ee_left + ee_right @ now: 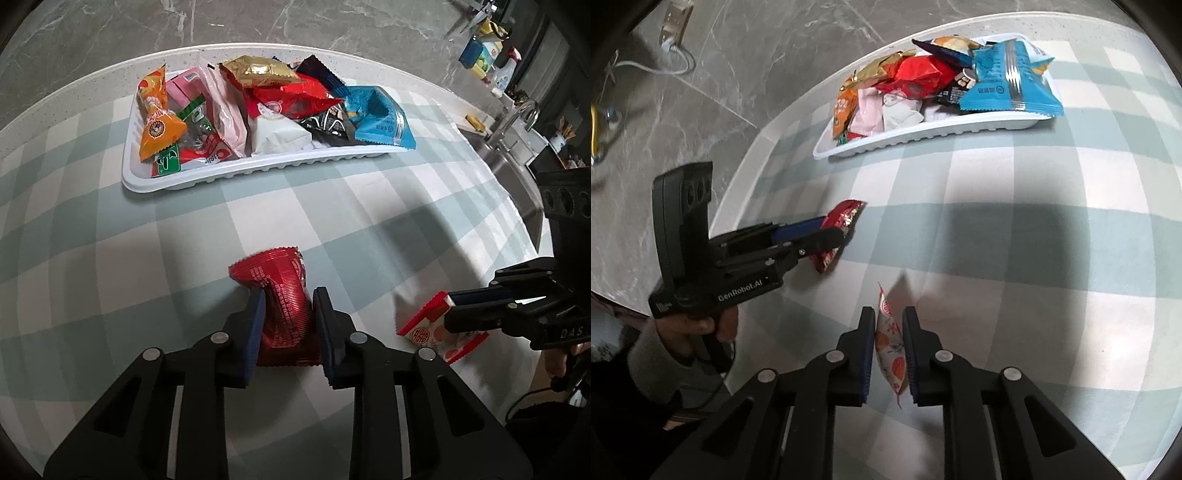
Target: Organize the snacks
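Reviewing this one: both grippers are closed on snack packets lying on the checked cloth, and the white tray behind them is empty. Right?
Not quite. The white tray is piled with snack packets, as the left wrist view shows. The rest holds: the left gripper clamps a red packet, the right gripper a white and orange packet.

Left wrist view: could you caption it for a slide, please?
Left gripper clamps a red snack packet before the full tray.
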`<state>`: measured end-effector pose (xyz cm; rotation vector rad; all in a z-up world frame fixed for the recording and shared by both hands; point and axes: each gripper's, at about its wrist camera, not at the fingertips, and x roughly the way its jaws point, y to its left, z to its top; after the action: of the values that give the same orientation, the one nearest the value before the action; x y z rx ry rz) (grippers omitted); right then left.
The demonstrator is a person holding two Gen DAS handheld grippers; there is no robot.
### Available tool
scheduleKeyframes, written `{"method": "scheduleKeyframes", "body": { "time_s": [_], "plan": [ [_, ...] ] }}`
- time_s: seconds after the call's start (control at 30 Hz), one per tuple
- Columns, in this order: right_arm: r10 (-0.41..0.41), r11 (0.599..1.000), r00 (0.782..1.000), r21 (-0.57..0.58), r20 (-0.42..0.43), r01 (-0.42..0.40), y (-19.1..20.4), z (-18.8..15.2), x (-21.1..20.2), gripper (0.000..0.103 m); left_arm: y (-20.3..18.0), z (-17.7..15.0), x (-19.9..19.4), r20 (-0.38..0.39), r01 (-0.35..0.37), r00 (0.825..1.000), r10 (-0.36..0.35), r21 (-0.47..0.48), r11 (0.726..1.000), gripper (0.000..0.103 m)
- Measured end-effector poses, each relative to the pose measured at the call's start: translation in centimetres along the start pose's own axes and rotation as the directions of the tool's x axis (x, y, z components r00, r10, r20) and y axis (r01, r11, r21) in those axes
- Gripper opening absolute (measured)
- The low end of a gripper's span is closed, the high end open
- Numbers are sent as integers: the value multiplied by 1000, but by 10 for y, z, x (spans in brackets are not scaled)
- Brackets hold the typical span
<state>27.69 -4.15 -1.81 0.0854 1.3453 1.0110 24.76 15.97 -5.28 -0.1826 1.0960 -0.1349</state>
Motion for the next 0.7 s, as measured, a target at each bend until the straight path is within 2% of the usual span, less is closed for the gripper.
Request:
{"method": "scheduleKeyframes", "body": {
  "time_s": [0.13, 0.23, 0.27, 0.3, 0.37, 0.43, 0.47, 0.53, 0.63, 0.7],
  "plan": [
    [2, 1000, 1000, -14, -10, -2, 0, 0, -1, 16, -1, 0, 1, 0, 5, 1000, -5, 1, 1000, 24],
    [-51, 996, 998, -77, -27, 49, 11, -3, 2, 20, 0, 0, 1, -4, 6, 1000, -5, 9, 1000, 24],
    [-80, 992, 996, -104, -27, 77, 16, -2, 5, 23, 0, 0, 2, -7, 2, 1000, -2, 11, 1000, 24],
    [-124, 981, 992, -157, -35, 118, 24, -4, 7, 37, 0, -1, 2, -8, 1, 1000, -1, 11, 1000, 24],
    [-196, 953, 980, -244, -42, 180, 35, -10, 13, 51, 0, -1, 3, -8, -2, 1000, 2, 15, 1000, 24],
    [-268, 916, 962, -323, -54, 238, 42, -17, 22, 52, -2, -1, 4, -9, -8, 1000, 8, 22, 1000, 24],
    [-291, 895, 956, -362, -33, 260, 48, -20, 24, 49, -3, -1, 4, -8, -14, 1000, 14, 32, 999, 24],
    [-326, 869, 945, -400, -20, 291, 52, -23, 26, 36, -5, -1, 5, -8, -20, 1000, 20, 44, 999, 24],
    [-257, 915, 966, -328, -25, 235, 44, -19, 22, 35, -5, -1, 6, -6, -13, 1000, 13, 41, 999, 23],
    [-186, 956, 982, -239, -36, 172, 32, -13, 16, 35, -1, 0, 5, -3, 8, 1000, -8, 21, 1000, 20]
  ]
}}
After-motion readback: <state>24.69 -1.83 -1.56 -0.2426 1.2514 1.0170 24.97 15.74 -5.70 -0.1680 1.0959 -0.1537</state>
